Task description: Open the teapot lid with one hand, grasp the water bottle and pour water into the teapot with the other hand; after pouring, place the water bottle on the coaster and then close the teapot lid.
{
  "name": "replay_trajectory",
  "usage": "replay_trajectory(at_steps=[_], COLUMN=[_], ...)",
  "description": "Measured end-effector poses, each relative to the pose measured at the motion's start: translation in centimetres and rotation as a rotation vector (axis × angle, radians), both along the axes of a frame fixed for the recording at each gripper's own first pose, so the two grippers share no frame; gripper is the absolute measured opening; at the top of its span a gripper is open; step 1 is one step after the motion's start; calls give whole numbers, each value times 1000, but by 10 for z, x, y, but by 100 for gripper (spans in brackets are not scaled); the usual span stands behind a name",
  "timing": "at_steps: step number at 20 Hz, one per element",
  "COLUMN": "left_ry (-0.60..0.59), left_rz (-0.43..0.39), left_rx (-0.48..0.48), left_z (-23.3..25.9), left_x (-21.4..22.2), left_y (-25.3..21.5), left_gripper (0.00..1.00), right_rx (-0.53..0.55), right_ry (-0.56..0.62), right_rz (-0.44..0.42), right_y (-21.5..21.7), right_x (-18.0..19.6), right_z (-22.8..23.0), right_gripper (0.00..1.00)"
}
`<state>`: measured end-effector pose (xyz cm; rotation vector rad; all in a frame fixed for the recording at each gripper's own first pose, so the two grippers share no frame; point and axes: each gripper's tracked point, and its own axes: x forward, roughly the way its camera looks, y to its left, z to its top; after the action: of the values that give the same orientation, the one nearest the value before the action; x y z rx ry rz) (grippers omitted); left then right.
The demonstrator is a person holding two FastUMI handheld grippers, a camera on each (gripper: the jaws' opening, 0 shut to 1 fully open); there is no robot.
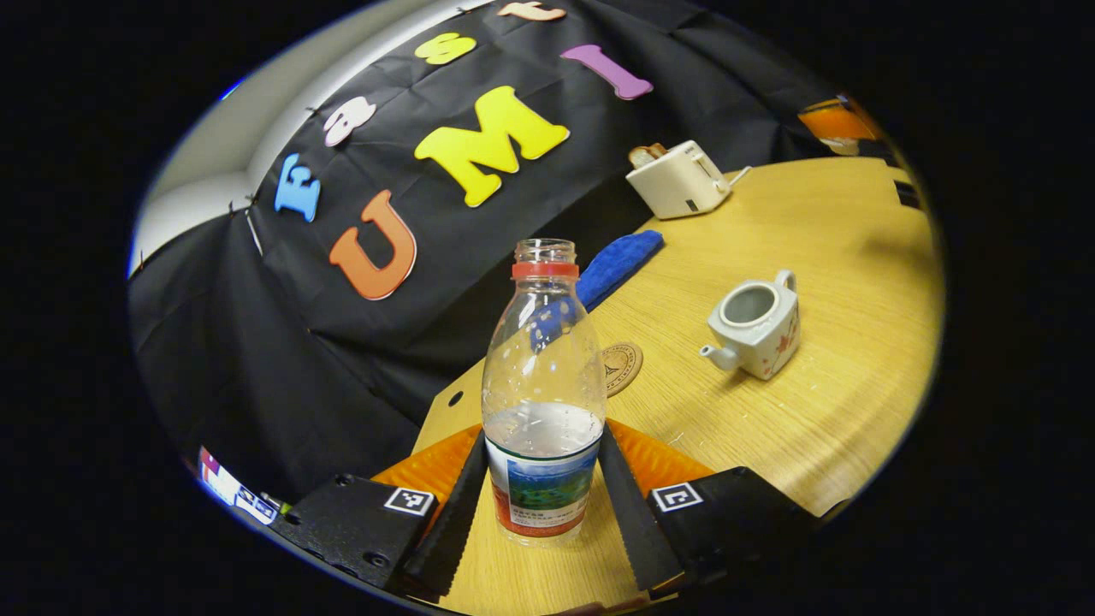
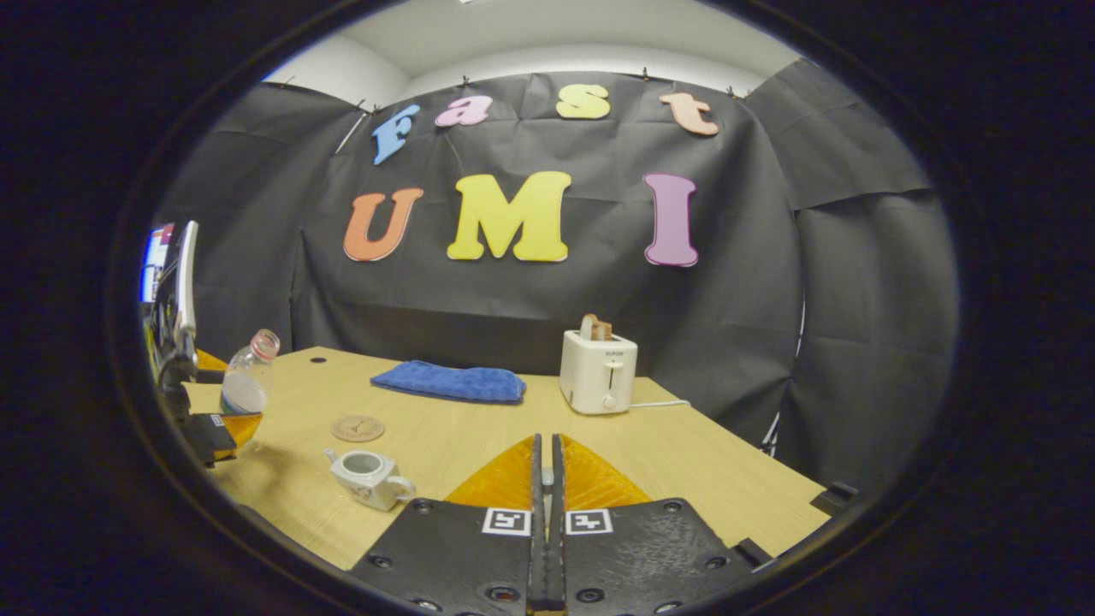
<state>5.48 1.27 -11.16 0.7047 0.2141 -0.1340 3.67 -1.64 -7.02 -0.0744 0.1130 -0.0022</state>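
Two fingers of the left gripper flank the water bottle at the lower centre of the left gripper view; they meet its labelled lower body on both sides, so we judge them clamped on it, with the base at or just above the table; contact below the label is hard to confirm. The bottle has no cap and is roughly one third full. In the right gripper view the same bottle appears at the left edge, tilted, beside the left gripper.

The right gripper shows its fingers pressed together at the lower centre of its own view; we see no lid between them, though a thin item there could escape notice.

The teapot stands right of centre in the left gripper view, its mouth open and no lid on it; the lid step is therefore done, but we cannot locate the lid. The coaster lies bare just behind the bottle.

Remaining, in our judgement: place the bottle on the coaster; close the lid. Whether pouring has occurred is unclear; the teapot interior is too small to read.

A blue cloth and a toaster stand at the far side.
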Motion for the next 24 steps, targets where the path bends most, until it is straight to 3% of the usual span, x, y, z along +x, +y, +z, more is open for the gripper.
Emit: replay_trajectory(at_steps=[3, 4, 5, 9, 18, 23, 24], left_ry=[3, -2, -8, -38, -31, -28, -32], left_rz=[19, 26, 24, -18, -62, -114, -116], left_rx=[177, 236, 291, 472, 698, 835, 857], left_z=[-4, -3, -2, 1, 4, 3, 4], left_x=[5, 5, 6, 9, 3, -9, -11], left_y=[7, 10, 9, 3, -10, -32, -35], left_gripper=[77, 82, 77, 77, 76, 80, 77], right_rx=[-8, -6, 1, 10, -85, -47, -55], right_ry=[14, 24, 34, 65, 31, 73, 77], right_rz=[-32, -40, -44, -62, -90, -41, -40], right_y=[-13, -17, -19, -27, -36, -23, -23], right_x=[7, 10, 11, 15, 13, 12, 12], right_z=[-7, -10, -14, -23, -11, -20, -21], right_gripper=[0, 0, 0, 0, 0, 0, 0])
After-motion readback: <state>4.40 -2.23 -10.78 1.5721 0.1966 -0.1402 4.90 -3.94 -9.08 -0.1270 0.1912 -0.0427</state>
